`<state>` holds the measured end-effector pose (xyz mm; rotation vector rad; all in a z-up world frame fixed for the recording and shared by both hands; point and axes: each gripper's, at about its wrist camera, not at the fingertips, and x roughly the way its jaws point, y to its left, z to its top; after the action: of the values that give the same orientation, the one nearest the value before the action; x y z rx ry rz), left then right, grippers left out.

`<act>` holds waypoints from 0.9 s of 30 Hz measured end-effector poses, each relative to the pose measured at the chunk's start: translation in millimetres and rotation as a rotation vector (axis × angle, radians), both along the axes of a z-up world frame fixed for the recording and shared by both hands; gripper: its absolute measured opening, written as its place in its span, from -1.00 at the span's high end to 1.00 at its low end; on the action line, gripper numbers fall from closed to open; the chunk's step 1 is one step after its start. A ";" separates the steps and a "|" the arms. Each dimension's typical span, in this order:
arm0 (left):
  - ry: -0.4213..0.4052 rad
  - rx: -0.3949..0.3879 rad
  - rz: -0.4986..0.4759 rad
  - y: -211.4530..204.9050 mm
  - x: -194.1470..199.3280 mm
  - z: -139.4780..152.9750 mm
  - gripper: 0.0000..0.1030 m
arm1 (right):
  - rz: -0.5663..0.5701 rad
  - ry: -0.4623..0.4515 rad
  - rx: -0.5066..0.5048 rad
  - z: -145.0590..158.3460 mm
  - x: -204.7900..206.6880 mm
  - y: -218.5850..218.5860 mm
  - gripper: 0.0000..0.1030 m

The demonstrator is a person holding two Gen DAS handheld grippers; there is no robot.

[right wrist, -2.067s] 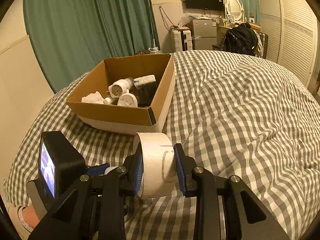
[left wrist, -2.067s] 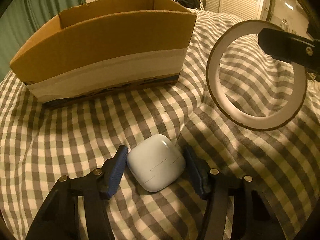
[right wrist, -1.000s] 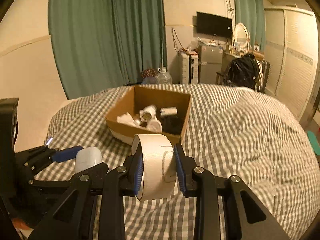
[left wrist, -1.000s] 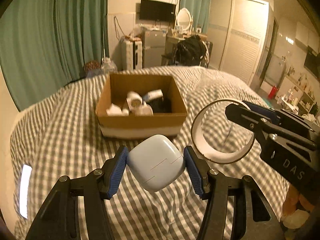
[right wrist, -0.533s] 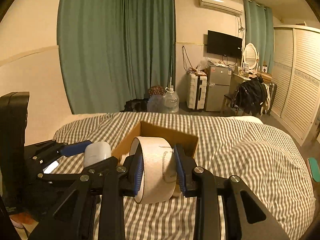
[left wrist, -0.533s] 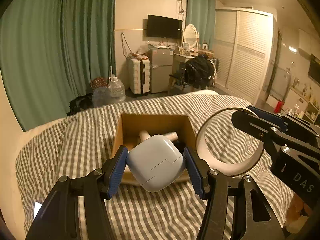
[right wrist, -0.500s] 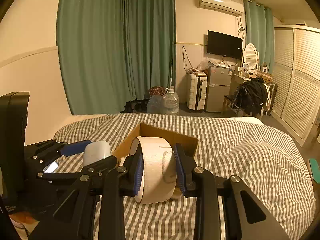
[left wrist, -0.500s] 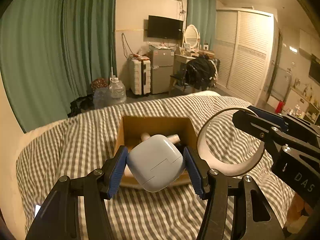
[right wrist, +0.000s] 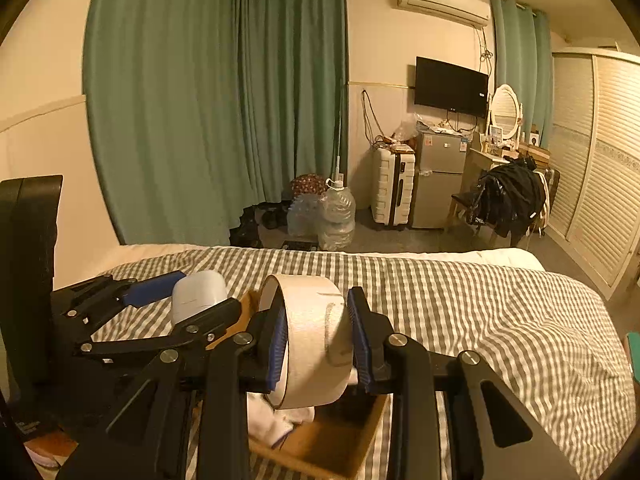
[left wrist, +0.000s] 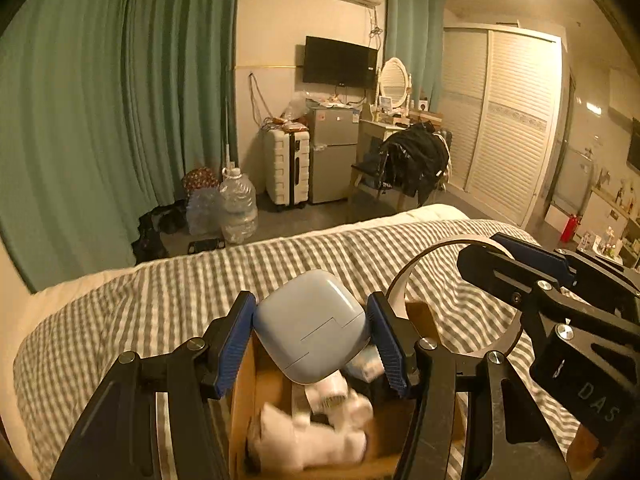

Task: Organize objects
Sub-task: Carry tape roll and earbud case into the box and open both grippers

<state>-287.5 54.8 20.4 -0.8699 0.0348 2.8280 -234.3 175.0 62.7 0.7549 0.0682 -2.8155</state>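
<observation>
Left gripper (left wrist: 312, 338) clamps blue case (left wrist: 310, 326), right gripper (right wrist: 318, 340) clamps tape roll (right wrist: 310, 338), both above cardboard box (left wrist: 244, 408).

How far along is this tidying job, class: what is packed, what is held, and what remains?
Done: white items already lie in the box. In hand: the left tool grips a pale blue case and the right tool grips a tape roll, both held above the open box. Left: release both into it.
</observation>
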 end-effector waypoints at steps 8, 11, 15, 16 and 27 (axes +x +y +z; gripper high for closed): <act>-0.090 -0.052 0.014 5.1 -44.3 -60.7 -0.15 | -0.053 -0.069 -0.043 -43.8 -64.1 3.0 0.45; -0.132 -0.062 0.012 8.2 -47.8 -81.3 -0.15 | -0.060 -0.113 -0.031 -72.5 -64.7 6.5 0.45; -0.176 -0.070 0.013 12.1 -46.7 -98.6 -0.15 | -0.065 -0.176 -0.016 -101.5 -69.4 11.8 0.45; -0.179 -0.074 0.013 13.1 -47.0 -100.9 -0.15 | -0.064 -0.189 -0.020 -106.9 -71.4 13.5 0.45; -0.229 -0.081 0.009 13.7 -43.5 -119.8 -0.15 | -0.064 -0.238 -0.033 -129.9 -76.2 22.3 0.45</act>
<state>-331.0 68.5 -99.5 -1.2091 0.1151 2.7319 -310.5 197.3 -67.2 1.0952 -0.0424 -2.7548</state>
